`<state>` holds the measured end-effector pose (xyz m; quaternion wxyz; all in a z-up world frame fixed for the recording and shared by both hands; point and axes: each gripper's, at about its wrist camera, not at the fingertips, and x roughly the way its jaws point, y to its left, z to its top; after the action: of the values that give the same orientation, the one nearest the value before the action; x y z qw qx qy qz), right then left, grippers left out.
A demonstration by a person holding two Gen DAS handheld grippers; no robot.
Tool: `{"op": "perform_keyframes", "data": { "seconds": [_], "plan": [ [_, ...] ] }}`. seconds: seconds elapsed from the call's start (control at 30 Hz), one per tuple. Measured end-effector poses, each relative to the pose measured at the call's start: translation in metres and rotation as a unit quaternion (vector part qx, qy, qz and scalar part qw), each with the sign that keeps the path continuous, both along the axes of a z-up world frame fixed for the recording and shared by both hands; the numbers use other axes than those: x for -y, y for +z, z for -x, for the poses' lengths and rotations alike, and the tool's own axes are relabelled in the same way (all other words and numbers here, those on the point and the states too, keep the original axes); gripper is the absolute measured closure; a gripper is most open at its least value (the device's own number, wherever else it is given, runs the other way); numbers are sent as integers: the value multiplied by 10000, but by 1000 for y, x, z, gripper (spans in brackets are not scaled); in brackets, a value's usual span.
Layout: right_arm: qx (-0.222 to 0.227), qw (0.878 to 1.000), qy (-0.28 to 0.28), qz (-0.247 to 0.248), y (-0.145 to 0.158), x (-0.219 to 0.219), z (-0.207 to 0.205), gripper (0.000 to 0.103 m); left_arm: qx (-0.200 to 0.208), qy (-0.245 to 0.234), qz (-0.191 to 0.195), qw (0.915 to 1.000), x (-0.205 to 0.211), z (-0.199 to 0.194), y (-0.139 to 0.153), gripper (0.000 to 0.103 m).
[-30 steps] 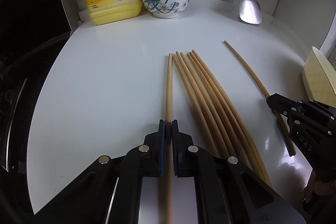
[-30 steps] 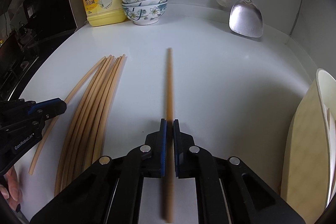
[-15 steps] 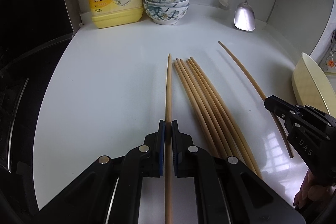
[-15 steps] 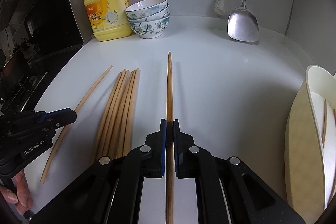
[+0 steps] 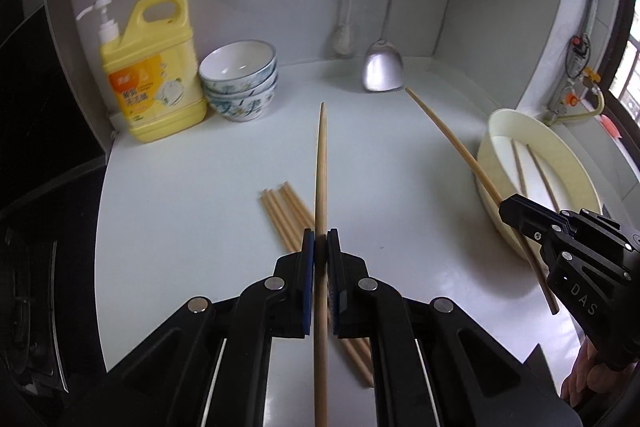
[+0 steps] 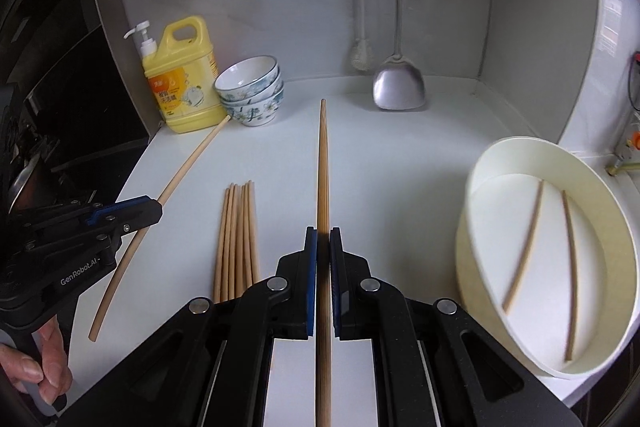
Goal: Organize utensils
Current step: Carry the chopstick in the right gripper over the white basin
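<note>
Chopsticks are being moved to the cream tub [image 6: 600,307] — one is clamped in each gripper, left [image 5: 320,255] and right [image 6: 323,247] (both lifted off the tabletop [image 6: 400,155]). Next, probably: each gets carried over the tub and released; five more [image 6: 237,239] are left waiting.

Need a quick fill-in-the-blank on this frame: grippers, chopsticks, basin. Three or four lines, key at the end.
1. Each gripper, left gripper and right gripper, is shut on ____ chopstick.
2. The cream basin already holds ____ chopsticks.
3. The loose bundle of chopsticks lies on the white ____.
4. The stacked bowls stand beside a ____ detergent jug.

Missing words: one; two; counter; yellow
</note>
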<state>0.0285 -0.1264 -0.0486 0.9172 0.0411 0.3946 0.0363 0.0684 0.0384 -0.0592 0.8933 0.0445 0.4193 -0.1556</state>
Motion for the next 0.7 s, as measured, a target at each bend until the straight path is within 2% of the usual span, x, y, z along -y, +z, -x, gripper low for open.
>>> {"op": "perform_keyframes", "data": {
  "seconds": [0.17, 0.37, 0.57, 0.7],
  "plan": [
    [31, 9973, -726, 116, 24, 55, 31, 97, 114, -709, 139, 9973, 60, 7, 25, 96],
    [11, 9890, -1464, 191, 36, 134, 63, 97, 70, -1413, 387, 9892, 148, 15, 38, 96],
    [-53, 9855, -1693, -114, 24, 207, 69, 97, -124, -1750, 453, 9834, 231, 21, 39, 96],
    [-162, 9842, -1726, -364, 9, 241, 56, 97, -188, -1795, 296, 9831, 271, 20, 30, 96]
  ]
}}
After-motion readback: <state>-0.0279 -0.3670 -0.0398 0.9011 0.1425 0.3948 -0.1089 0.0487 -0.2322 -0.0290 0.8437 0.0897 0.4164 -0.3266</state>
